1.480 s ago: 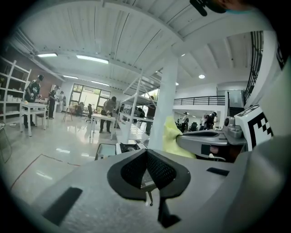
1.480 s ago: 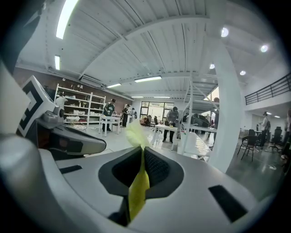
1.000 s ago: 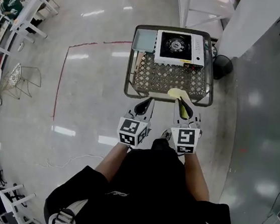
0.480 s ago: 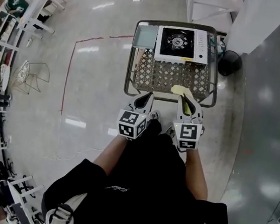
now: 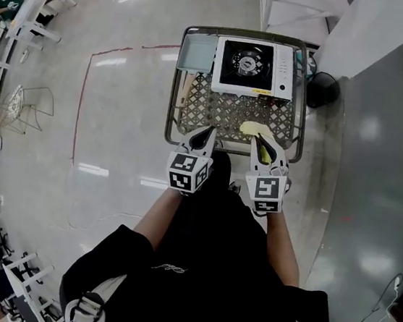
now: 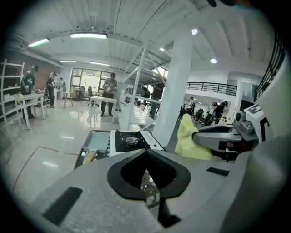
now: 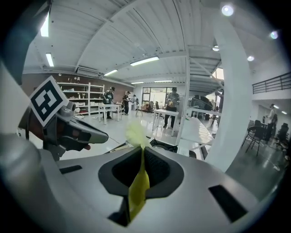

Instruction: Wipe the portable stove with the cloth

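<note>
Head view: the portable stove (image 5: 253, 68) sits at the far end of the lattice worktop (image 5: 229, 113). Its right side is close to the right rim, and a grey tray (image 5: 195, 52) lies just beside its left side. My left gripper (image 5: 204, 135) and right gripper (image 5: 263, 144) both reach over the near rim, well apart from the stove, with bare lattice between. Glossy floor (image 5: 114, 102) opens wide to the worktop's left, and a white pillar (image 5: 364, 27) stands near its far right corner.

Left gripper view: my jaws are pressed together with nothing between them. The stove lies ahead beyond the tips, and the right gripper is alongside at the right.

Right gripper view: my jaws are clamped on the yellow cloth (image 7: 136, 182). A loose fold of it stands up past the tips and hides part of the stove behind it.
</note>
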`<state>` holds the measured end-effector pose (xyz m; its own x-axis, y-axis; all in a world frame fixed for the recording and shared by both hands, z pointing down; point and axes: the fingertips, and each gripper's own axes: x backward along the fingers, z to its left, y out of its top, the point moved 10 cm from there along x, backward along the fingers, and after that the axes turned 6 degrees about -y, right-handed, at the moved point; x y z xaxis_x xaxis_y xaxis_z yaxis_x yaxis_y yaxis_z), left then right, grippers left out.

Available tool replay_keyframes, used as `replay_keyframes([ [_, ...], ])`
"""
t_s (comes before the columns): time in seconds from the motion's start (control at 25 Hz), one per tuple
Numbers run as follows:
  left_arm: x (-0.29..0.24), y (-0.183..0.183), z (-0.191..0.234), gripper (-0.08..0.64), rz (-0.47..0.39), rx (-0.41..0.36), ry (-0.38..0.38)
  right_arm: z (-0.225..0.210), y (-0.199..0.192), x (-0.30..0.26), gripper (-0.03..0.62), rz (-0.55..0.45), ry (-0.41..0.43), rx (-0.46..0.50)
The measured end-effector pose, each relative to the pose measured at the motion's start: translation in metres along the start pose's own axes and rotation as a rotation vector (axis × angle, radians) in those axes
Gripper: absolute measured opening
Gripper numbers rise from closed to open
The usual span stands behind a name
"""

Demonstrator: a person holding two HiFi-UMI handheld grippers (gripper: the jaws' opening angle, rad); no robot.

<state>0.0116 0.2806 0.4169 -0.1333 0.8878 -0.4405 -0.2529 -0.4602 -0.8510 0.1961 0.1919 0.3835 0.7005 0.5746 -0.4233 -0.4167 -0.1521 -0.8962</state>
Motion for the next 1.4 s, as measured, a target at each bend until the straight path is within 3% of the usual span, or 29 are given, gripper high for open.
replay_keyframes([
  [0.24, -0.036, 0.006, 0.051, 0.017, 0.045, 0.053, 0.024, -0.006, 0.012, -0.073, 0.02, 0.081, 0.06, 0.01],
  [0.52, -0.075, -0.001, 0.114, 0.017, 0.114, 0.117, 0.032, 0.007, 0.02, -0.172, 0.02, 0.144, 0.112, 0.171],
  [0.8, -0.096, -0.007, 0.166, 0.017, 0.156, 0.152, 0.042, 0.028, 0.021, -0.245, 0.02, 0.222, 0.162, 0.228],
  [1.04, -0.117, -0.009, 0.214, 0.017, 0.173, 0.198, 0.04, 0.052, -0.002, -0.298, 0.02, 0.314, 0.211, 0.352],
  [1.16, -0.129, -0.008, 0.229, 0.017, 0.188, 0.192, 0.02, 0.064, -0.015, -0.319, 0.02, 0.356, 0.239, 0.44],
  [1.4, -0.136, -0.008, 0.242, 0.017, 0.197, 0.179, 0.021, 0.08, -0.039, -0.348, 0.02, 0.445, 0.301, 0.523],
])
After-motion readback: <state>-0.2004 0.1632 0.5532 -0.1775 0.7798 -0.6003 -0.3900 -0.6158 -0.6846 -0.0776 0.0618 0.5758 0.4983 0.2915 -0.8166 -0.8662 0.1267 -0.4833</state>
